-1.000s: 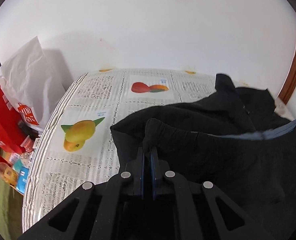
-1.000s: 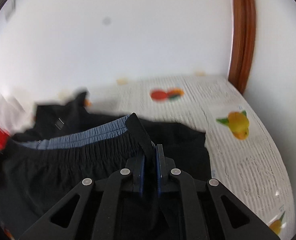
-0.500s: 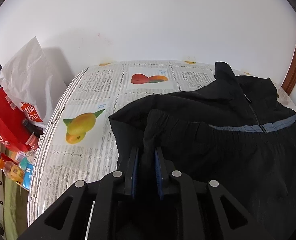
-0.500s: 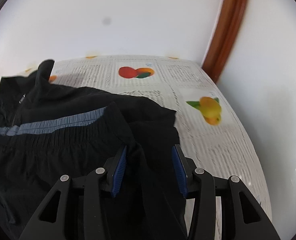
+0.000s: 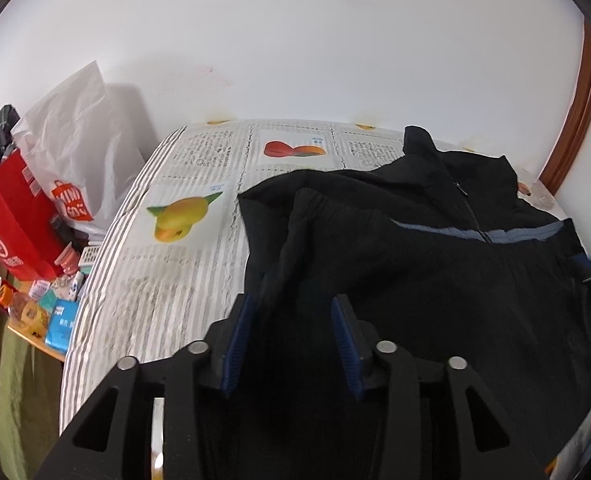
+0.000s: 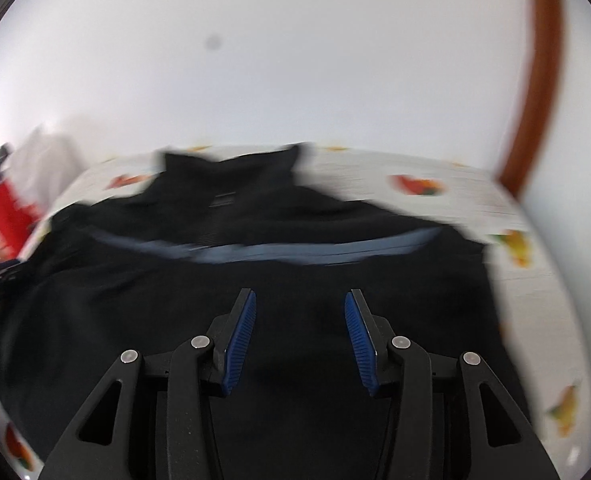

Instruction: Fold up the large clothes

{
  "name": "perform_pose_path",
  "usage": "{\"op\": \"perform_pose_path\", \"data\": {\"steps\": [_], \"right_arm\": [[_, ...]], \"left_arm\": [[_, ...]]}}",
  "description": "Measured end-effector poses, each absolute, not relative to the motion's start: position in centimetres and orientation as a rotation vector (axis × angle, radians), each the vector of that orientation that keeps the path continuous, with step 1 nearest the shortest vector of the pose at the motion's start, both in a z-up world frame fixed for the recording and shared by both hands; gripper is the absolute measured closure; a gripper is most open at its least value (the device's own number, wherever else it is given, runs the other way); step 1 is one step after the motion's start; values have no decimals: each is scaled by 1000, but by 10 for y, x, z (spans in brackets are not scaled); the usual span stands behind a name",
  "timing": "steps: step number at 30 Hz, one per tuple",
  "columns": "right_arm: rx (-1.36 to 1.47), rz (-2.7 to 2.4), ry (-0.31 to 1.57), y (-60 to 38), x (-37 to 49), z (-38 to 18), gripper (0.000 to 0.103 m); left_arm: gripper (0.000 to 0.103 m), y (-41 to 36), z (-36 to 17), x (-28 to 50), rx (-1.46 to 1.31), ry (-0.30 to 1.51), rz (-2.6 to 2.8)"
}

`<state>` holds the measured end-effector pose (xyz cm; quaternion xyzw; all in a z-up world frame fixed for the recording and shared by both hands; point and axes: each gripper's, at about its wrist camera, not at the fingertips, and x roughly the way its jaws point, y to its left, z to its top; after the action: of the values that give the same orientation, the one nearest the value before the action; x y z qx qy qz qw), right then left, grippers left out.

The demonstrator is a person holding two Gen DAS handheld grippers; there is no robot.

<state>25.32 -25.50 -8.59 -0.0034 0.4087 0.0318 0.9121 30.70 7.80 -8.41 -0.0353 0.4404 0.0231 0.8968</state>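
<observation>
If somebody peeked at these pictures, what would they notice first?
A big black jacket with a grey-blue stripe sprawls across the bed. The fruit-print sheet under it shows a bright yellow mango to its left. Off the bed's left side stands a red bag.

One black jacket [image 5: 435, 264], two tongs [image 5: 293, 336] [image 6: 299, 332], one red bag [image 5: 11, 224], one white bag [image 5: 79, 152].
</observation>
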Motion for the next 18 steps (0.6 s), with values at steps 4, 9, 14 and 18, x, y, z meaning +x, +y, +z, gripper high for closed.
{"op": "perform_pose_path", "data": {"steps": [4, 9, 14, 18], "right_arm": [[-24, 106, 956, -207, 267, -126, 59], [-41, 24, 965, -196, 273, -139, 60], [-9, 29, 923, -176, 265, -122, 56], [-68, 24, 899, -154, 262, -117, 56]], "left_arm": [[61, 85, -79, 282, -82, 911, 35], [55, 99, -74, 250, -86, 891, 28], [53, 109, -73, 230, -109, 876, 25], [53, 114, -75, 216, -120, 878, 25]]}}
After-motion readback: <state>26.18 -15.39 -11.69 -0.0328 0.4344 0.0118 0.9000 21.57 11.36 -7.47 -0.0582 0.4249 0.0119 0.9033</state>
